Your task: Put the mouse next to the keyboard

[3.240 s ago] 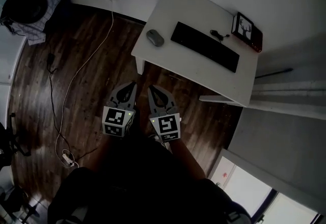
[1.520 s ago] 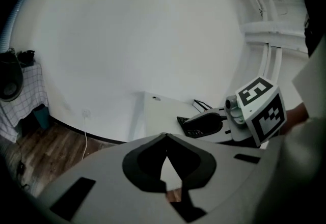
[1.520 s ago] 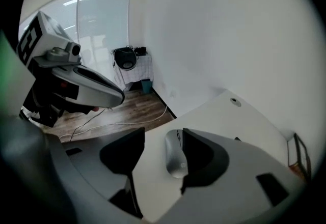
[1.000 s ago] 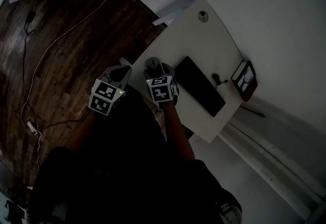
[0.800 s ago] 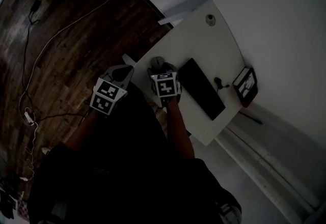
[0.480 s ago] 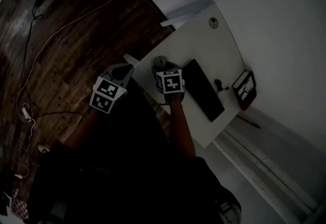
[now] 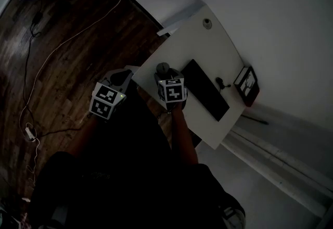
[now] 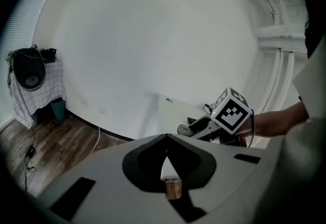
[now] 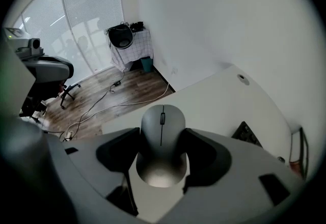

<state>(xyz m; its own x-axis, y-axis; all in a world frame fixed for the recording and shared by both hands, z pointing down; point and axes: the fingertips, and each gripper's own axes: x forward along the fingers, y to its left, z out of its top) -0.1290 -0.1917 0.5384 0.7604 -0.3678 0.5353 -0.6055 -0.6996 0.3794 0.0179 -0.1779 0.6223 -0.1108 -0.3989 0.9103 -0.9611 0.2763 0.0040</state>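
The right gripper (image 7: 164,73) sits at centre frame, its jaws just closed in around the grey mouse (image 7: 163,67) at the white table's (image 7: 221,48) left edge. The black keyboard (image 7: 205,90) lies just right. The left gripper (image 7: 123,75) hangs over the wooden floor (image 7: 57,72).

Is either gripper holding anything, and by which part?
The right gripper, jaws just closing, clamps the mouse by its sides, toward the rear; the left gripper holds nothing.

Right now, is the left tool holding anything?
No, the left tool shows its jaws together with nothing between them.
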